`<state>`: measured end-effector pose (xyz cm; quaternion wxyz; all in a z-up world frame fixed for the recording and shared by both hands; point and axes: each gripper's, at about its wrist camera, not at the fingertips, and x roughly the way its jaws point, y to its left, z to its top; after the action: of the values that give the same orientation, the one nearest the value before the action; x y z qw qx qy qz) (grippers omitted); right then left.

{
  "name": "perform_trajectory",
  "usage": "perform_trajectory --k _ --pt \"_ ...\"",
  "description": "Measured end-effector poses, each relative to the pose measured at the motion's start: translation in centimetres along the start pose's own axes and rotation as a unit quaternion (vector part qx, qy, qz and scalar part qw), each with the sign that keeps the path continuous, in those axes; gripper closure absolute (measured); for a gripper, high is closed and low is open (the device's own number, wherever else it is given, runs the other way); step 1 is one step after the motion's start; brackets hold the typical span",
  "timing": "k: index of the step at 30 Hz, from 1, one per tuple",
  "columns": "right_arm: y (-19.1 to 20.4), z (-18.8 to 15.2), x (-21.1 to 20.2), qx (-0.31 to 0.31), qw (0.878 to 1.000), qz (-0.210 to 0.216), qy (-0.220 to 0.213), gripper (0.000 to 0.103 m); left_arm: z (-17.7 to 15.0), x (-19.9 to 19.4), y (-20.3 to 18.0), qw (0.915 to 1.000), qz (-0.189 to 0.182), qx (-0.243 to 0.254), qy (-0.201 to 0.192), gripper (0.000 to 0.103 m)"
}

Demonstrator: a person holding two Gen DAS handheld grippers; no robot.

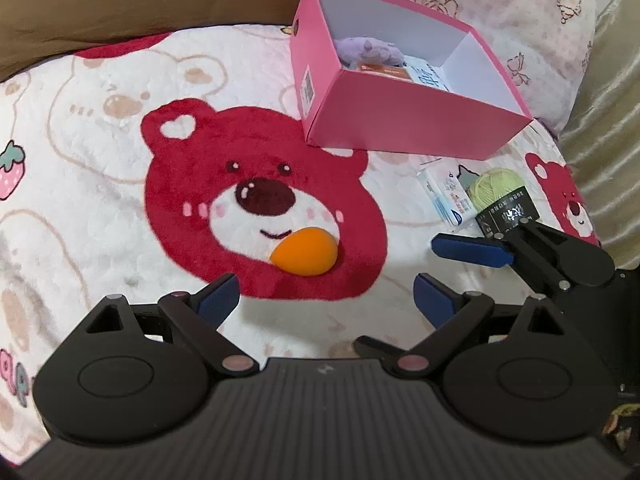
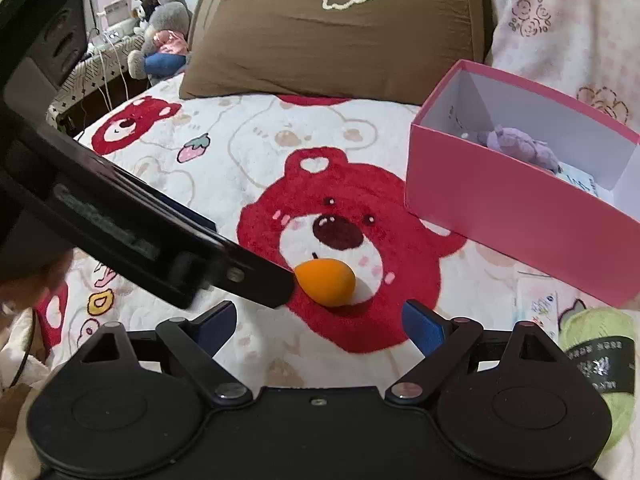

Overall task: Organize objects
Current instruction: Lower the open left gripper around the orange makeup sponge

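Clearly both sets of jaws wide open, nothing between either pair. Left gripper (image 1: 326, 294) angled down at orange egg-shaped sponge (image 1: 304, 252), which sits mid-bed on the red bear print of the blanket (image 1: 80, 152), well short of pink box (image 1: 400, 120). Right gripper (image 2: 318, 318) aimed at same sponge (image 2: 326, 282) from the other side, one left-gripper finger (image 2: 256, 280) just beside or touching it, can't tell which.

Risks, judged from here:
- Two grippers converging on one small item w/ fingers already near each other, so likely clash or a nudge that rolls the sponge off
- Rounded, soft sponge on plush blanket: prob squirts out sideways if pinched off-centre, or fleece gets caught along w/ it
- Green yarn ball (image 1: 490, 190) and small white packet (image 1: 444, 196) lie near the bed's right edge, close under the right gripper; a careless sweep could knock them over the side
- Box already holds a purple plush (image 1: 368, 50) + cards, so a drop from too high could bounce out
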<state>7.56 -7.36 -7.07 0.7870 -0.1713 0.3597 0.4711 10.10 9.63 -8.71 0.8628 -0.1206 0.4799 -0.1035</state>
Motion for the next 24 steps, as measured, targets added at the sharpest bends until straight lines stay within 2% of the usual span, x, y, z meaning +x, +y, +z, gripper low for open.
perform_trajectory --k 8,10,13,16,19,24 --pt "-0.2 -1.0 1.6 0.009 1.000 0.019 0.010 0.012 -0.7 2.5 -0.5 0.9994 0.012 0.010 -0.031 0.011" --pt "-0.4 -1.0 1.9 0.016 1.000 0.024 0.010 0.012 -0.6 3.0 -0.4 0.9995 0.001 0.005 -0.032 0.011" --pt "-0.7 -0.9 2.2 0.013 1.000 0.022 0.008 0.012 -0.4 3.5 0.2 0.9985 -0.038 -0.021 -0.034 0.011" --pt "-1.1 -1.1 2.2 0.010 1.000 0.020 0.011 0.012 -0.3 3.5 0.5 0.9975 -0.043 -0.035 -0.043 0.011" --pt "-1.6 -1.5 1.8 0.007 1.000 0.003 0.002 0.013 -0.2 3.6 0.6 0.9977 -0.035 -0.031 -0.049 0.011" --pt "-1.8 -1.2 2.0 0.008 1.000 0.009 -0.008 0.014 -0.2 4.2 1.3 0.9983 -0.028 -0.032 -0.039 0.012"
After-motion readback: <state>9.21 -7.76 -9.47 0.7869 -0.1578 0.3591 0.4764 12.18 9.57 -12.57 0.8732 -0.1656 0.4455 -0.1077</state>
